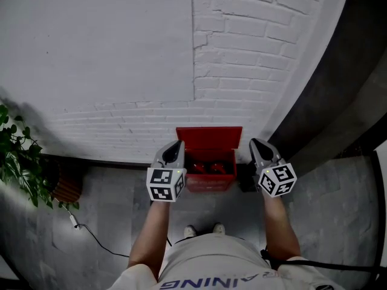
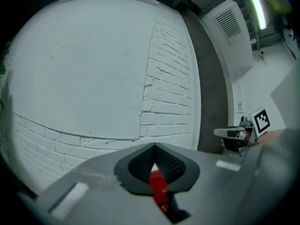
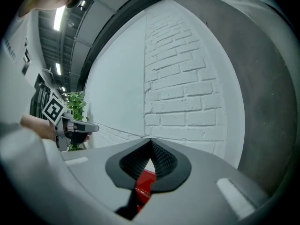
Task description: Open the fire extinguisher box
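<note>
The red fire extinguisher box (image 1: 208, 180) stands on the floor against the white brick wall. Its lid (image 1: 208, 137) is raised back against the wall, and red extinguishers (image 1: 209, 168) show inside. My left gripper (image 1: 175, 145) hovers at the box's left side, shut and holding nothing. My right gripper (image 1: 256, 144) hovers at its right side, also shut and holding nothing. In the left gripper view the jaws meet at their tips (image 2: 154, 145), with the red box (image 2: 159, 185) below them. The right gripper view shows shut tips (image 3: 151, 140) over the box (image 3: 143, 182).
A leafy plant (image 1: 17, 162) in a pot (image 1: 66, 186) stands at the left, with a cable (image 1: 97, 238) across the grey floor. A dark object (image 1: 245, 177) sits right of the box. A dark grey wall strip (image 1: 329, 83) runs at the right. The person's shoes (image 1: 204, 229) are in front of the box.
</note>
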`<state>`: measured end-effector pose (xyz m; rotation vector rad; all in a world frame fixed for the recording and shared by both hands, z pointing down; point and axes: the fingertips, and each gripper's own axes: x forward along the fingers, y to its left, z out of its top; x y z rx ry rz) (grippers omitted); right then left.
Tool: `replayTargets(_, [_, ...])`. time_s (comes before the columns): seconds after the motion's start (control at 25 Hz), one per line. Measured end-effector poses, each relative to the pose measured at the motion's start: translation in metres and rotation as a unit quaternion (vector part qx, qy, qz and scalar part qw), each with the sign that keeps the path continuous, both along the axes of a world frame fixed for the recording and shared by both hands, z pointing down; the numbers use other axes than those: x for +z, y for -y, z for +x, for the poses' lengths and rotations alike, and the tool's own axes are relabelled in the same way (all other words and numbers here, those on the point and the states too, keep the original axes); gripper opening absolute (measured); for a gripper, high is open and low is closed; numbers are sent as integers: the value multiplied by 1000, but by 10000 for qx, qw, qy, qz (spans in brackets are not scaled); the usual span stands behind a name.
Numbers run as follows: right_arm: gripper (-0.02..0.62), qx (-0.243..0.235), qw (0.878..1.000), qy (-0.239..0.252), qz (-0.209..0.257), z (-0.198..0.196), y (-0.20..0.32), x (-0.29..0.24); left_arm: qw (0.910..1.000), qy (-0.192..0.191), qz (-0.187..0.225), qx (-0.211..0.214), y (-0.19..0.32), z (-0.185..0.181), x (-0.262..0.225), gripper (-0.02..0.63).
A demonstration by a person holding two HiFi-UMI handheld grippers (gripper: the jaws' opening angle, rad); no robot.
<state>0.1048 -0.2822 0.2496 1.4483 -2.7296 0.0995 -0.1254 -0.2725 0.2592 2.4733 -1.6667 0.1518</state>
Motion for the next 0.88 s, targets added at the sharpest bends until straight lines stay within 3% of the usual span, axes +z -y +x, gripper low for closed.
replayTargets(0.88, [6, -35, 10000, -78, 48, 5, -1, 1, 10000, -48, 54, 40, 2, 9, -7, 6])
